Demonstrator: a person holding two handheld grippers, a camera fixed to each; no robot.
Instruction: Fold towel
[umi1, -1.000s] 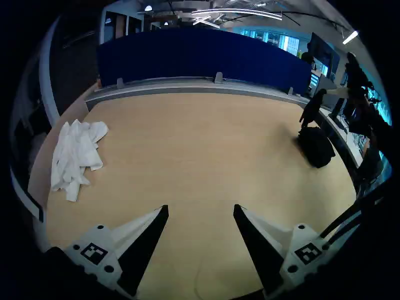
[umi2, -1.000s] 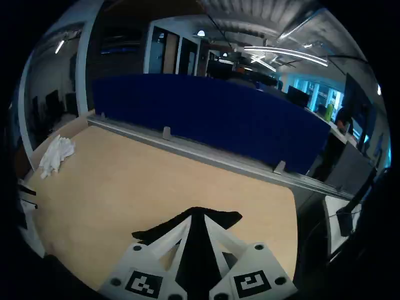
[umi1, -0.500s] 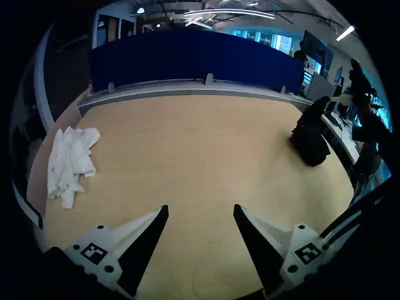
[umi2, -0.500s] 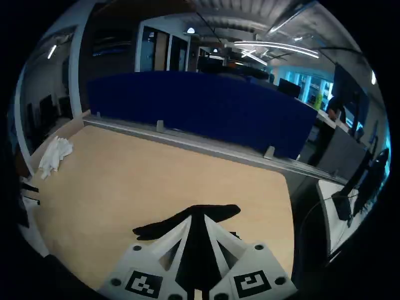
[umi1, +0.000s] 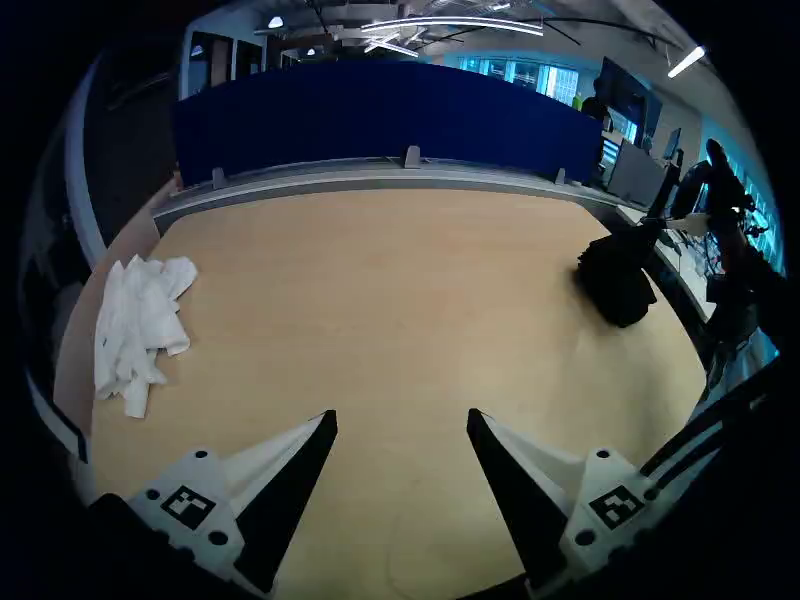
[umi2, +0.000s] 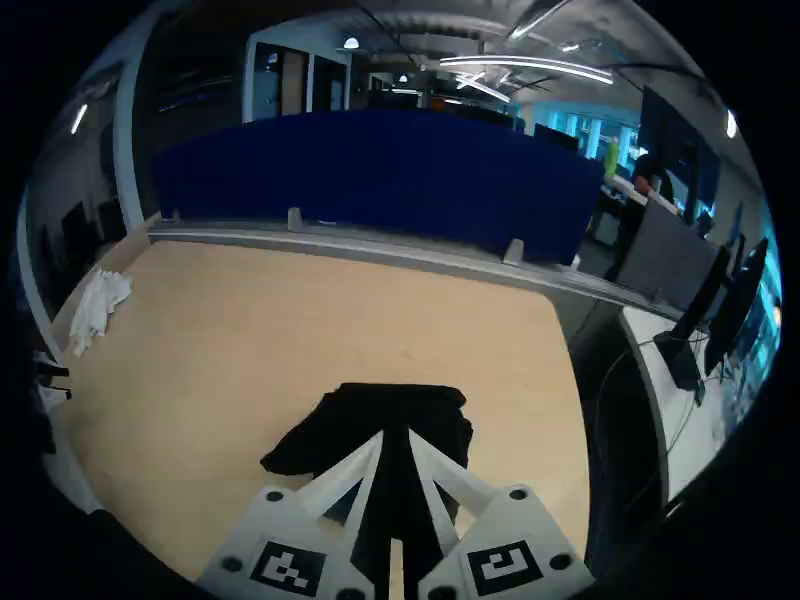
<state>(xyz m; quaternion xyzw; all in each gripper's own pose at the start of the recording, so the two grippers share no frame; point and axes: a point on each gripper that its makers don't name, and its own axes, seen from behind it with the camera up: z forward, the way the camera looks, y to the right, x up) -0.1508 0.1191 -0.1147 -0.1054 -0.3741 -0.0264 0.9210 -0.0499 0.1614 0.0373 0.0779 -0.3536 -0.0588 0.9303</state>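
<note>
A crumpled white towel (umi1: 137, 318) lies near the table's left edge, far ahead and left of my left gripper (umi1: 399, 414), which stands open over bare wood. The same white towel (umi2: 96, 306) is small and far off in the right gripper view. A black towel (umi2: 375, 425) lies bunched on the table by its right edge, and my right gripper (umi2: 395, 445) is shut on its near part. In the left gripper view the black towel (umi1: 613, 280) is a dark heap at the far right.
The light wooden table (umi1: 400, 290) is backed by a grey rail and a blue partition (umi1: 380, 115). Beyond the right edge stand desks with monitors (umi2: 735, 300) and cables. A person's arm (umi1: 735, 225) reaches in at the right.
The right gripper view has tipped downward and more of the black towel now shows, spread lower on the table. The left gripper has barely shifted and stays open.
</note>
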